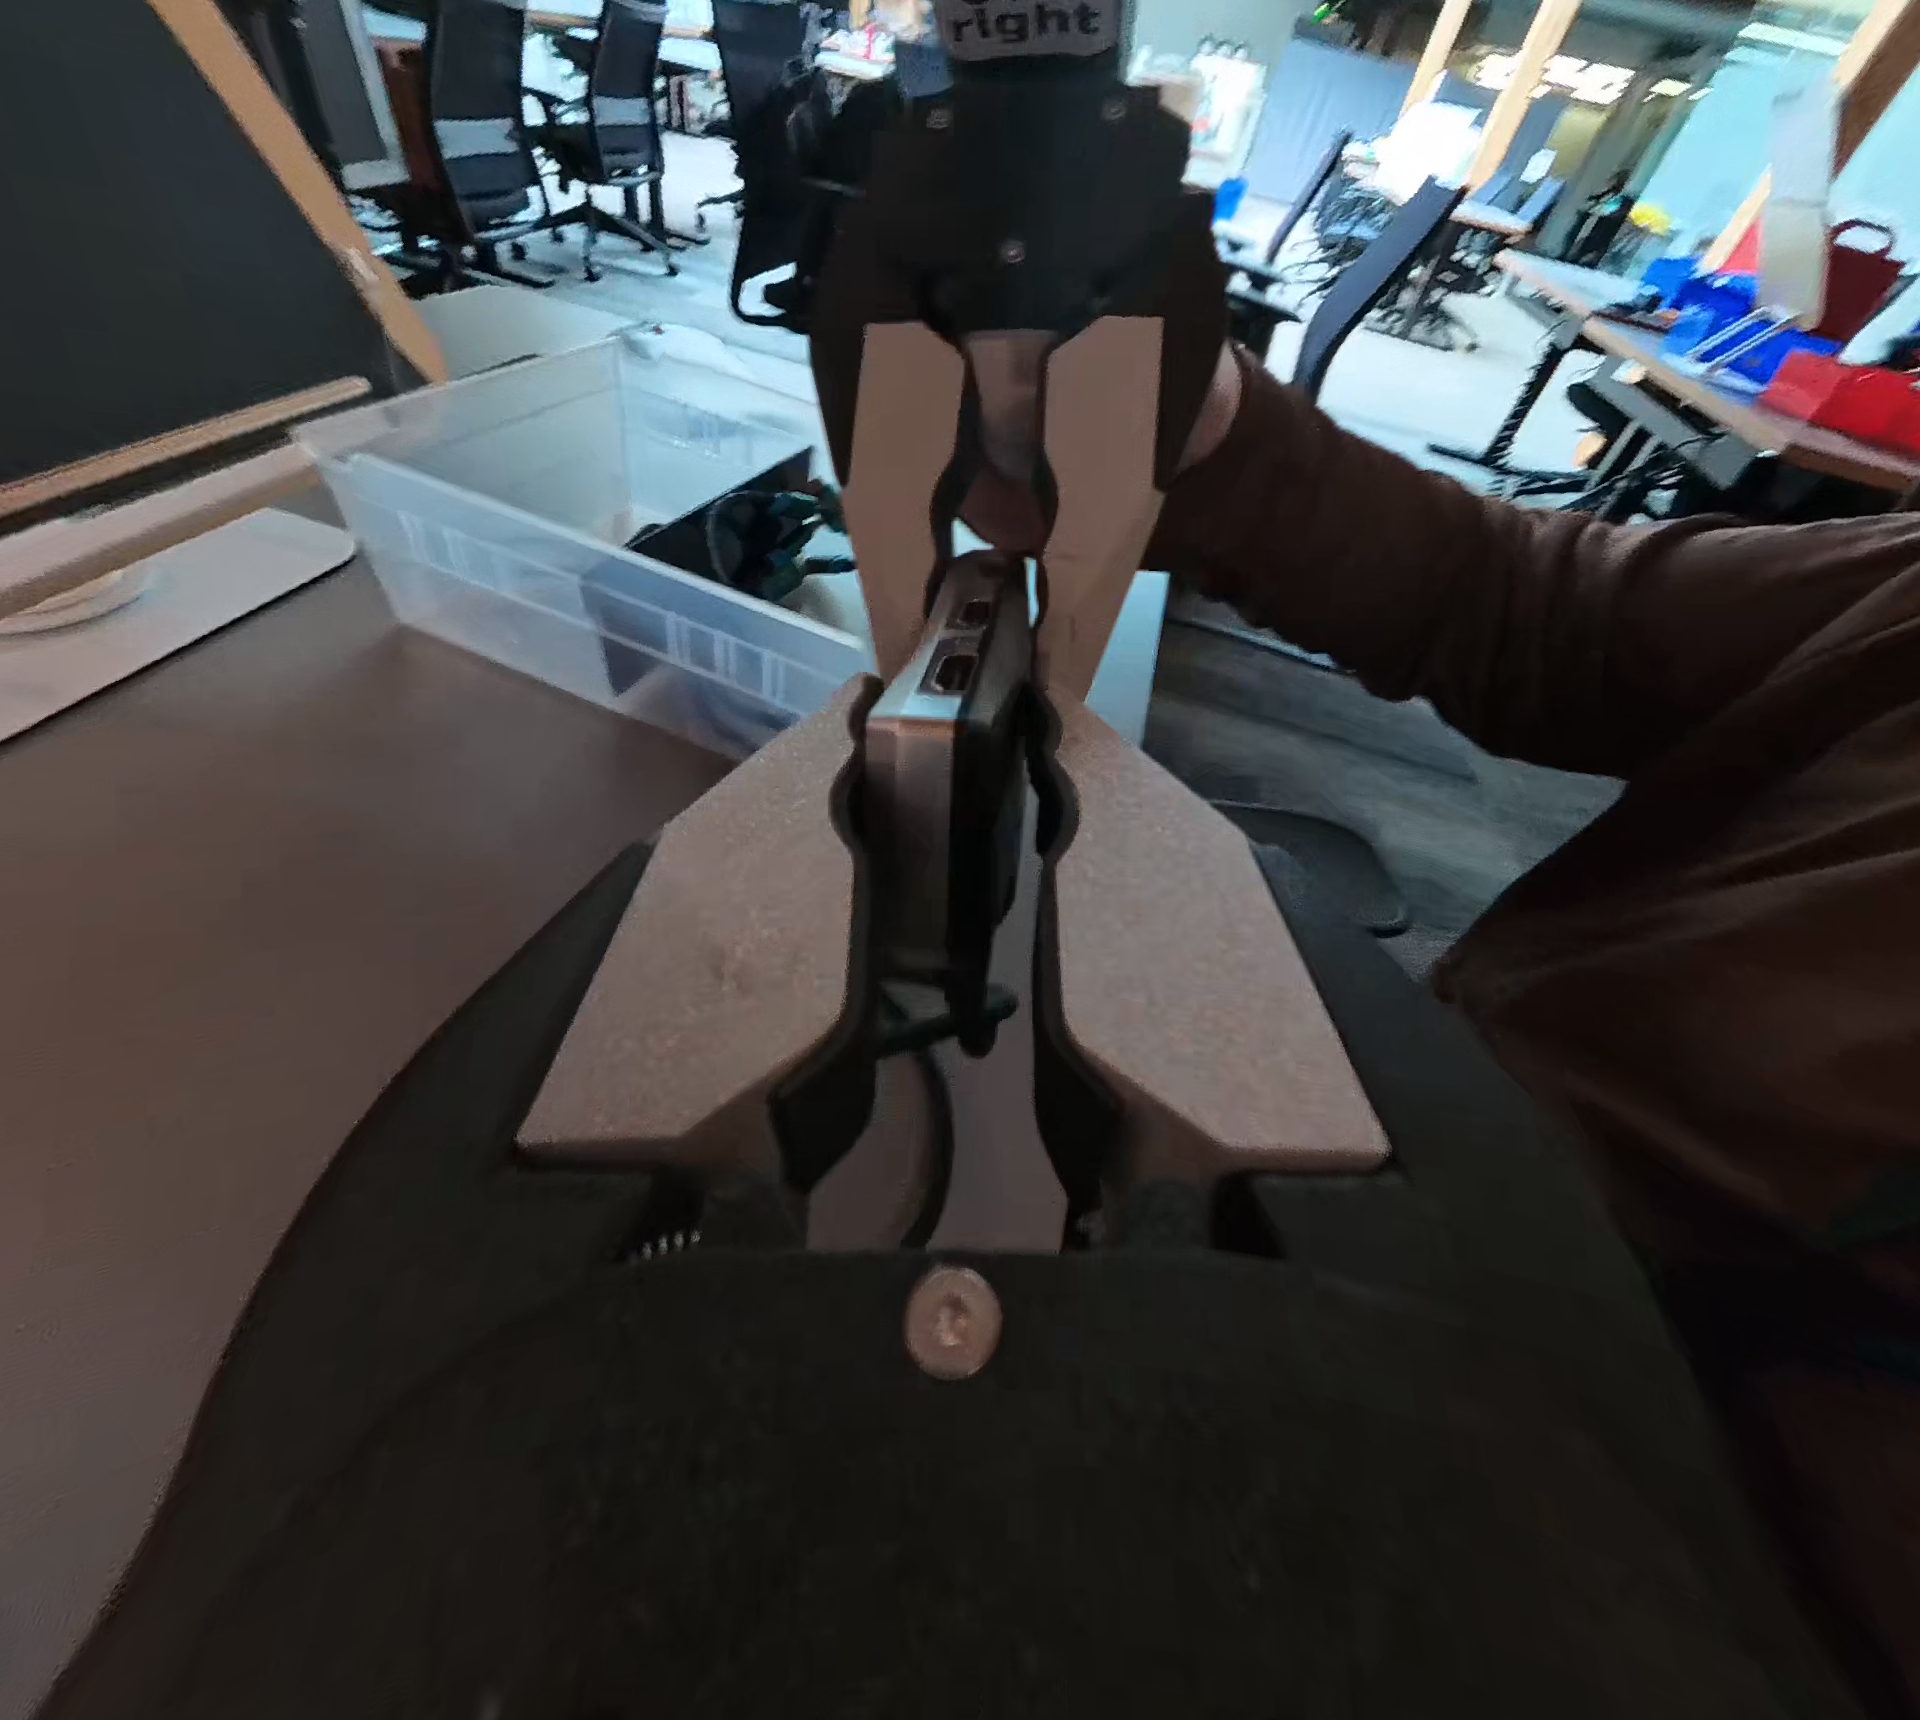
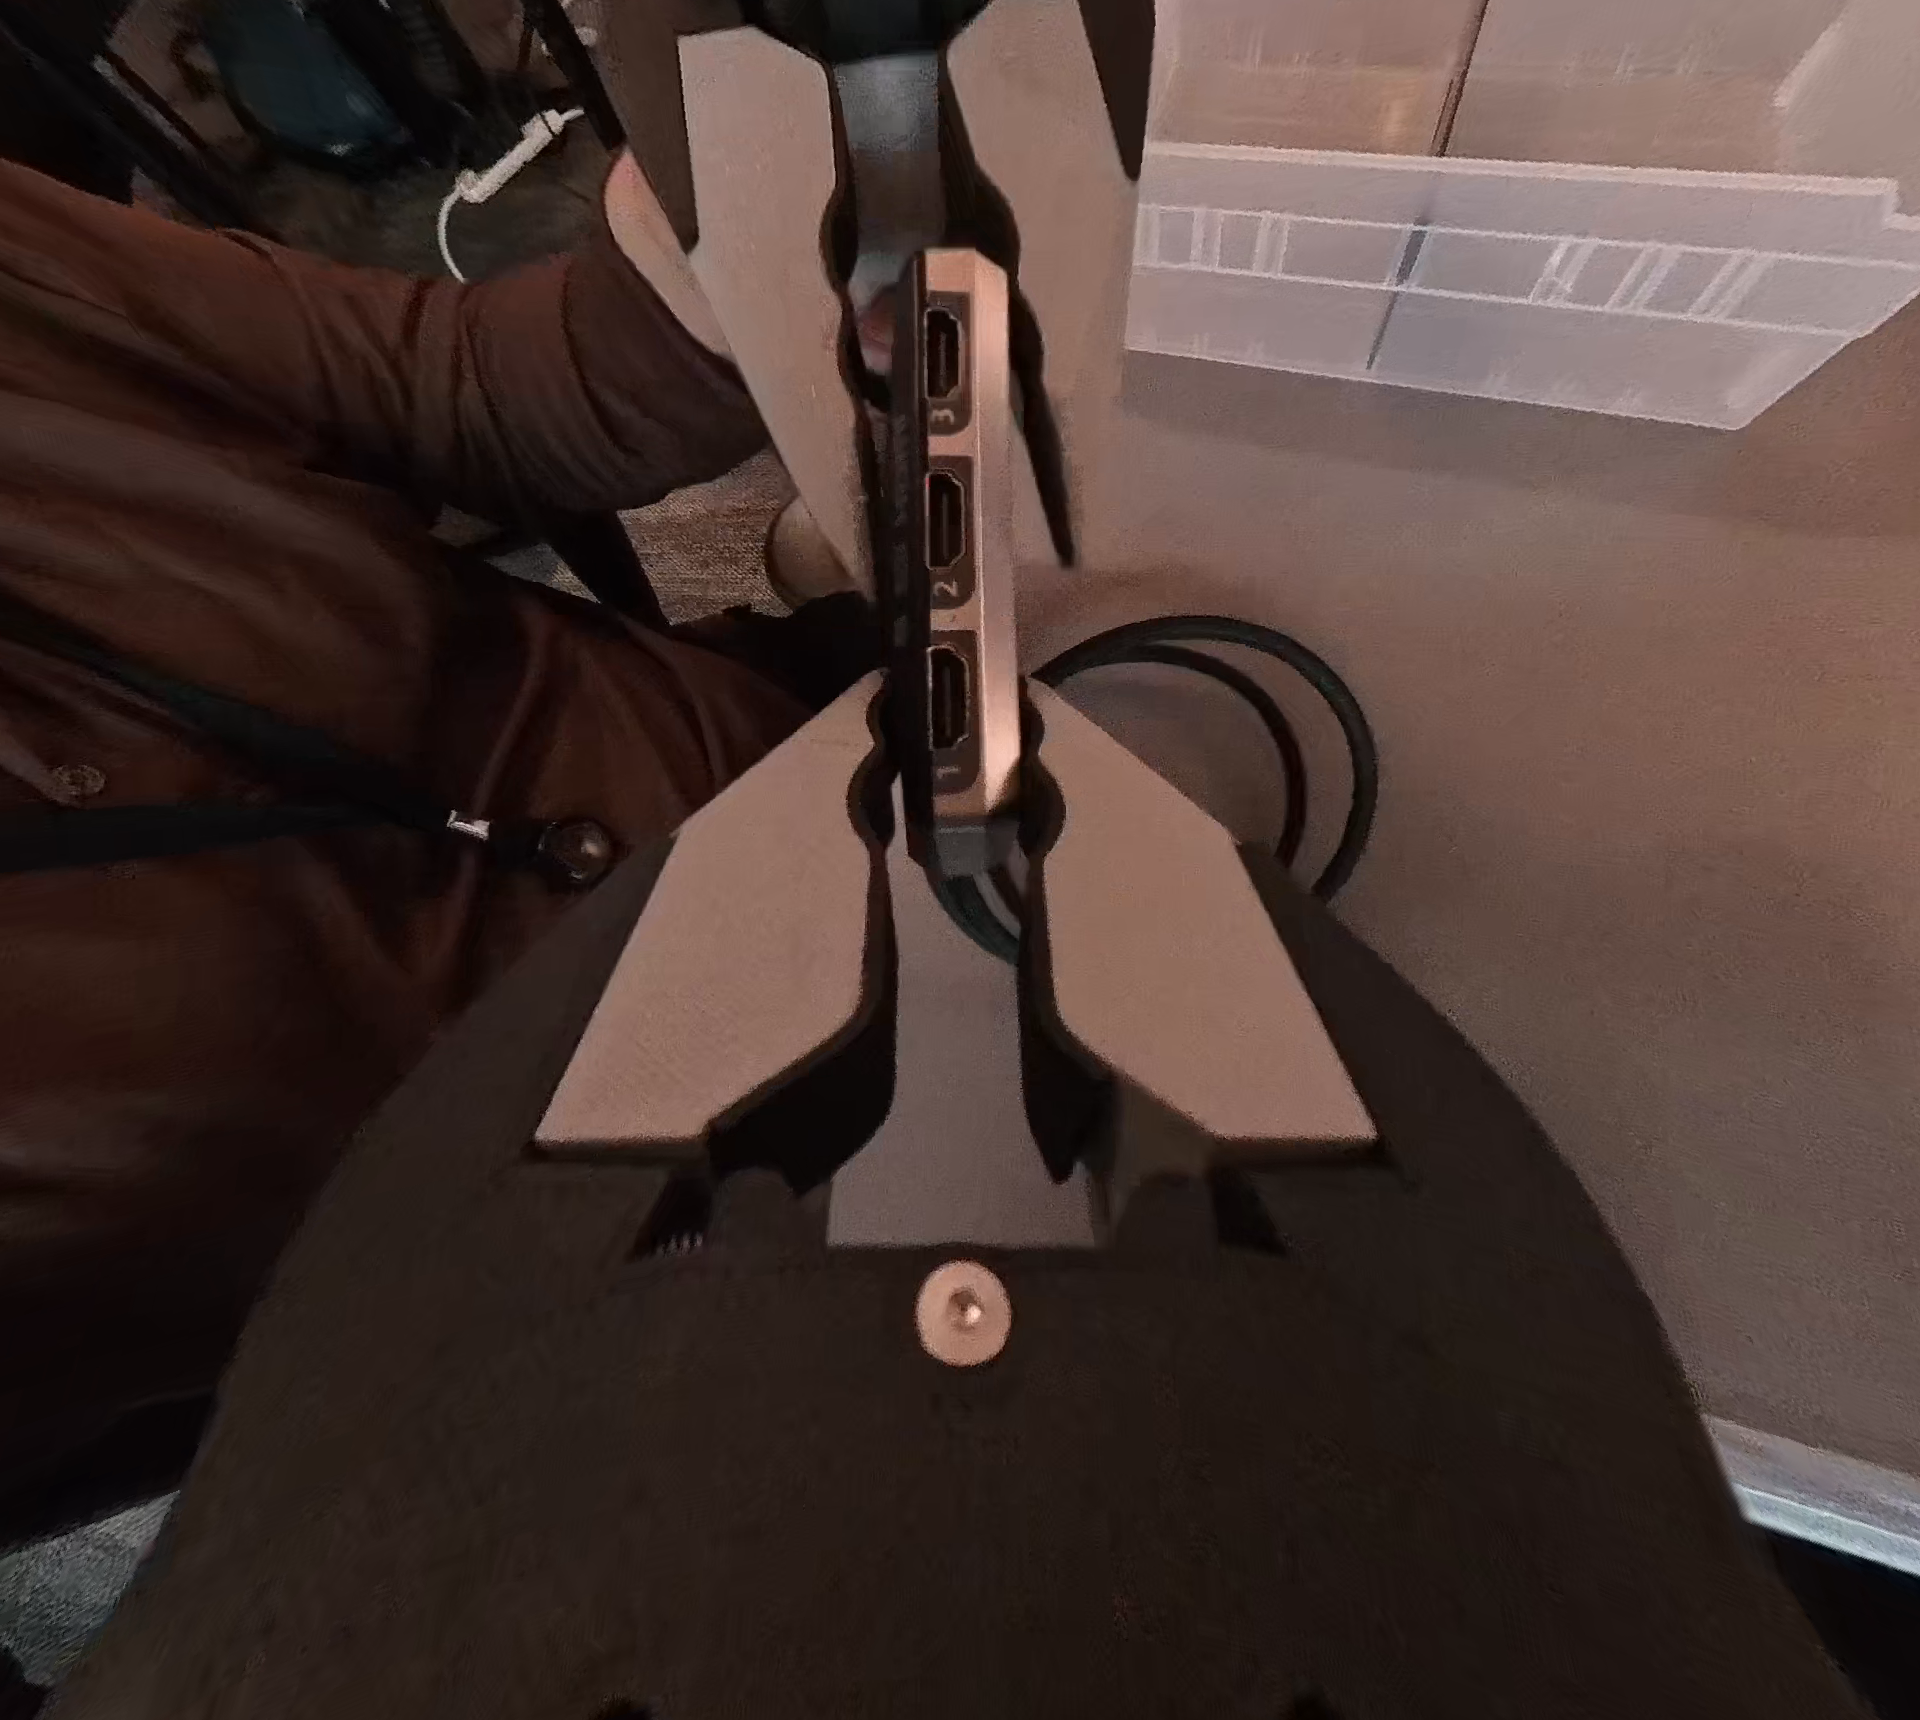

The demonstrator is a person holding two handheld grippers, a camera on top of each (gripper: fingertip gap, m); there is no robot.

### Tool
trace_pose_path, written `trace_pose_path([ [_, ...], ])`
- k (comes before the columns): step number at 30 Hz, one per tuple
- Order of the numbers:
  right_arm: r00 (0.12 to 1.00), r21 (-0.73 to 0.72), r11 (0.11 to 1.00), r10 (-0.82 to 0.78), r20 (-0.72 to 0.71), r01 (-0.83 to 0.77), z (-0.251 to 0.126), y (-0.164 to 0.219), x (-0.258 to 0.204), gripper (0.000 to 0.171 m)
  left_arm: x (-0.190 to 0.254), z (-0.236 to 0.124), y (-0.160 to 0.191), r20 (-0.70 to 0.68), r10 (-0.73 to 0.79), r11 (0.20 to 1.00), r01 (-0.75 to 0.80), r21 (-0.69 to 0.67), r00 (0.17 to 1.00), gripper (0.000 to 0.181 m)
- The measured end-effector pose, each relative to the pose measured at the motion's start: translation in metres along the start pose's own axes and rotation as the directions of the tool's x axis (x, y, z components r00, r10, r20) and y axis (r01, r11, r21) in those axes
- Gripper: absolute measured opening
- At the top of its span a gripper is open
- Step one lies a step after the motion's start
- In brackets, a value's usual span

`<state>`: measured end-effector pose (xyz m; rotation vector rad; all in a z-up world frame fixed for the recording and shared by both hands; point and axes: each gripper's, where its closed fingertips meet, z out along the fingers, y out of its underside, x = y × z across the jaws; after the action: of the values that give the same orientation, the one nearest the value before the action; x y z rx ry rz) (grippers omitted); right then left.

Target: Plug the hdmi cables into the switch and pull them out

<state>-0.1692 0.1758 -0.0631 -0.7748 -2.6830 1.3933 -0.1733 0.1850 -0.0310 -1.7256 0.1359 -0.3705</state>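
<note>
left wrist view first: the left gripper [image 1: 951,714] is pinching the near end of the switch [image 1: 961,735], a slim metal box held on edge above the table [image 1: 312,891], with the right gripper [image 1: 982,569] coming at it from the far side and clamped on the other end. looks light and rigid to me, but smooth metal, so probably slippery if you only catch the corners. best hold is the flat broad faces, well clear of the ports. a clear plastic bin [image 1: 582,548] sits just behind, and an open office with chairs beyond that.

right wrist view: the right gripper [image 2: 956,735] is closed on the switch [image 2: 961,527] at the end where a short black lead comes out, three empty ports [image 2: 945,517] facing the camera. the left gripper [image 2: 935,299] grips the far end. a black cable [image 2: 1340,735] loops on the tan table [image 2: 1558,943] underneath, stiff-ish and springy i'd guess. nothing's plugged in yet.
</note>
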Motion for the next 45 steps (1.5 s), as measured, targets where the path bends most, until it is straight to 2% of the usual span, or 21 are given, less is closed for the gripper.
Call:
trace_pose_path([
  [3, 0.992, -0.035, 0.998, -0.054, -0.118, 0.05, -0.013, -0.013, 0.012, 0.017, -0.011, -0.034, -0.02, 0.09, 0.019, 0.999, -0.023, 0.049, 0.996, 0.03],
  [4, 0.981, -0.036, 0.997, -0.077, -0.178, 0.071, -0.026, -0.022, 0.019, 0.017, -0.013, -0.05, -0.029, 0.114, 0.019, 0.996, -0.029, 0.085, 0.993, 0.025],
  [6, 0.953, -0.022, 0.996, -0.086, -0.289, 0.083, -0.06, -0.043, 0.034, 0.016, -0.022, -0.08, -0.041, 0.199, 0.016, 0.99, -0.043, 0.134, 0.98, 0.0],
  [9, 0.91, 0.061, 0.996, -0.028, -0.415, 0.059, -0.123, -0.077, 0.053, 0.016, -0.043, -0.111, -0.031, 0.373, 0.056, 0.996, -0.077, 0.04, 0.926, 0.0],
  [14, 0.795, 0.215, 0.974, 0.072, -0.602, 0.074, -0.239, -0.112, 0.07, 0.017, -0.032, -0.12, -0.037, 0.342, 0.058, 0.994, -0.087, 0.069, 0.938, 0.0],
  [17, 0.711, 0.222, 0.974, 0.128, -0.692, 0.041, -0.286, -0.103, 0.087, 0.017, -0.031, -0.123, -0.037, 0.353, 0.067, 0.993, -0.097, 0.068, 0.933, 0.0],
  [20, 0.657, 0.191, 0.982, 0.152, -0.739, -0.012, -0.308, -0.077, 0.11, 0.018, -0.028, -0.127, -0.041, 0.339, 0.063, 0.99, -0.102, 0.096, 0.939, 0.0],
  [22, 0.633, 0.152, 0.988, 0.139, -0.762, -0.035, -0.313, -0.052, 0.13, 0.018, -0.028, -0.129, -0.045, 0.332, 0.057, 0.988, -0.102, 0.119, 0.941, 0.0],
  [27, 0.729, 0.202, 0.964, 0.262, -0.632, -0.171, -0.291, 0.009, 0.16, 0.017, -0.031, -0.128, -0.041, 0.33, 0.04, 0.99, -0.082, 0.116, 0.943, 0.0],
  [30, 0.725, 0.21, 0.942, 0.335, -0.602, -0.26, -0.279, 0.043, 0.182, 0.018, -0.034, -0.126, -0.039, 0.329, 0.036, 0.992, -0.074, 0.105, 0.944, 0.0],
  [34, 0.736, 0.2, 0.929, 0.368, -0.568, -0.31, -0.254, 0.062, 0.205, 0.018, -0.037, -0.125, -0.037, 0.338, 0.034, 0.993, -0.07, 0.097, 0.94, 0.001],
  [36, 0.749, 0.148, 0.929, 0.363, -0.555, -0.34, -0.235, 0.067, 0.213, 0.018, -0.041, -0.127, -0.035, 0.352, 0.027, 0.994, -0.063, 0.09, 0.935, 0.003],
  [40, 0.717, -0.038, 0.931, 0.253, -0.65, -0.362, -0.205, 0.085, 0.244, 0.02, -0.041, -0.129, -0.032, 0.347, 0.005, 0.995, -0.038, 0.089, 0.938, 0.012],
  [43, 0.738, -0.206, 0.914, 0.133, -0.661, -0.349, -0.172, 0.107, 0.259, 0.02, -0.042, -0.133, -0.031, 0.364, 0.012, 0.996, -0.043, 0.079, 0.931, 0.012],
  [45, 0.697, -0.23, 0.922, 0.056, -0.715, -0.31, -0.17, 0.111, 0.271, 0.021, -0.042, -0.137, -0.031, 0.378, 0.019, 0.996, -0.052, 0.076, 0.926, 0.012],
])
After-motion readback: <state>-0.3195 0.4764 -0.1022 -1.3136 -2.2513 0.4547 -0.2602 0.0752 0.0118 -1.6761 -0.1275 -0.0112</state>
